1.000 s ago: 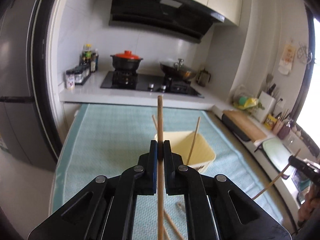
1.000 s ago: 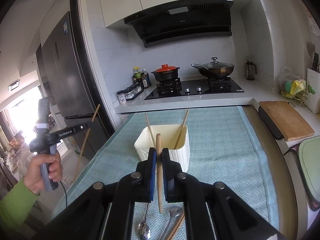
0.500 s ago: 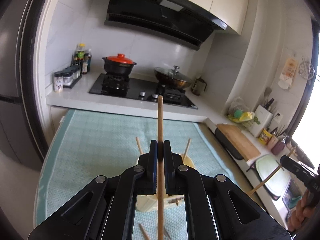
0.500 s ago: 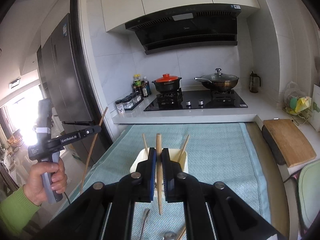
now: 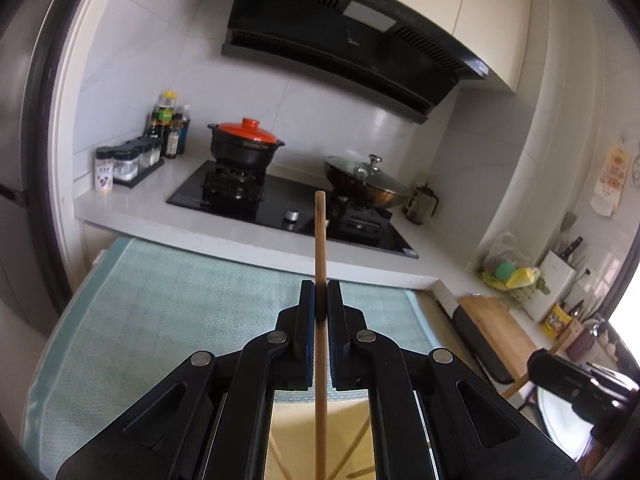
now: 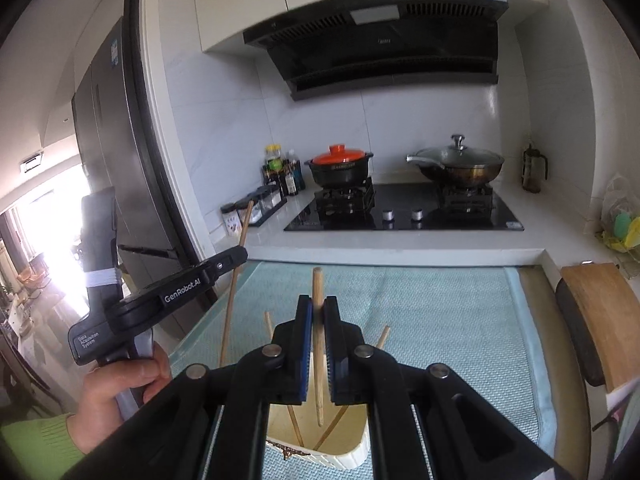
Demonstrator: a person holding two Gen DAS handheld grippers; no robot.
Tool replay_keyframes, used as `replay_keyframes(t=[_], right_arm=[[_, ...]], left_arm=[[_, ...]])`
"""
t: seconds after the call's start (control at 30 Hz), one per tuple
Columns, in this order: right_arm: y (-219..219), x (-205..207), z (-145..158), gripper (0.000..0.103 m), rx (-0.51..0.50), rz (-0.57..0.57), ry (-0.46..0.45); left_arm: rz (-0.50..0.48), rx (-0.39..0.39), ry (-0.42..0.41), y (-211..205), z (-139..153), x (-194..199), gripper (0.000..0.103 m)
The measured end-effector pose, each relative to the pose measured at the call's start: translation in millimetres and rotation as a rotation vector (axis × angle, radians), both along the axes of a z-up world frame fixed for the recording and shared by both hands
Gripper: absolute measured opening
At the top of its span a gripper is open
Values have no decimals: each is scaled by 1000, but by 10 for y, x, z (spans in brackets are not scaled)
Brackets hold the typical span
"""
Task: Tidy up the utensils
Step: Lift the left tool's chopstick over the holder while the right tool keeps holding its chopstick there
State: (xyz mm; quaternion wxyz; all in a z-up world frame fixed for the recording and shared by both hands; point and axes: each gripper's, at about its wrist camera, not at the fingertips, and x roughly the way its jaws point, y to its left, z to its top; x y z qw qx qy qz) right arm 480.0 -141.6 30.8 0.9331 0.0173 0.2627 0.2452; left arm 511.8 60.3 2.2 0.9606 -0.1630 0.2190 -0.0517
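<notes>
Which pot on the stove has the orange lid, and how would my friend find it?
Look under the big black range hood to the black stove. Two pots sit there: the black pot is on the left burner, nearest the sauce bottles. Only it has a bright orange lid; the wok beside it has a glass one.

Open teal mat ahead and to the right on the surface, free for passing. Directly below the right hand-held gripper, a cream holder with two chopsticks leaning inside, narrowing its mouth. To the left, the left hand-held gripper with its stick blocking that side. Beyond, stove with pots.
</notes>
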Motion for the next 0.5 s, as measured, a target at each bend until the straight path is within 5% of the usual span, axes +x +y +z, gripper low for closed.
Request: replay_keyframes(t=[0.33, 0.37, 0.43, 0.5], right_arm=[[154, 588, -675, 8, -23, 41, 205], [159, 613, -694, 9, -17, 39, 211], [164, 663, -704, 9, -15, 30, 219], [136, 646, -654, 9, -3, 22, 210]], left_arm=[[63, 14, 100, -40, -528, 315, 7], [62, 14, 113, -43, -553, 327, 11], [72, 18, 138, -46, -577, 321, 44], [85, 18, 124, -19, -534, 230, 60]])
